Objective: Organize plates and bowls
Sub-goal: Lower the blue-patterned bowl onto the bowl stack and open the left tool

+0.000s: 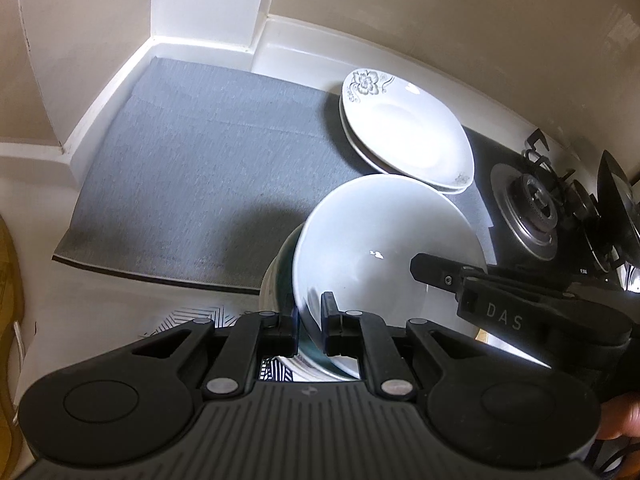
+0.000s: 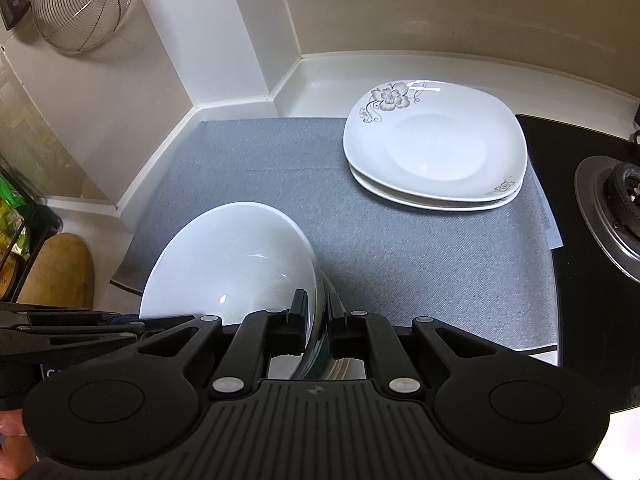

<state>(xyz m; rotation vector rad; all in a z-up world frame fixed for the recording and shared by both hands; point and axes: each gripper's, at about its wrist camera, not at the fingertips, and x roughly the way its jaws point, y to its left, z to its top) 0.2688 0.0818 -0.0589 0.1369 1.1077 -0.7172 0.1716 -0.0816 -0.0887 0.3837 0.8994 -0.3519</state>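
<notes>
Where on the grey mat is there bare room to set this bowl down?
Free: the grey mat from the corner wall to the stacked plates, and in front of them. Crowded: near edge, where both grippers clamp the bowl.

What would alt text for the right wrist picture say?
A black claw grips the rim of a tilted white ceramic bowl above a grey mat. Two stacked white flower-patterned plates rest on the mat's far right, beside a stove burner.
</notes>
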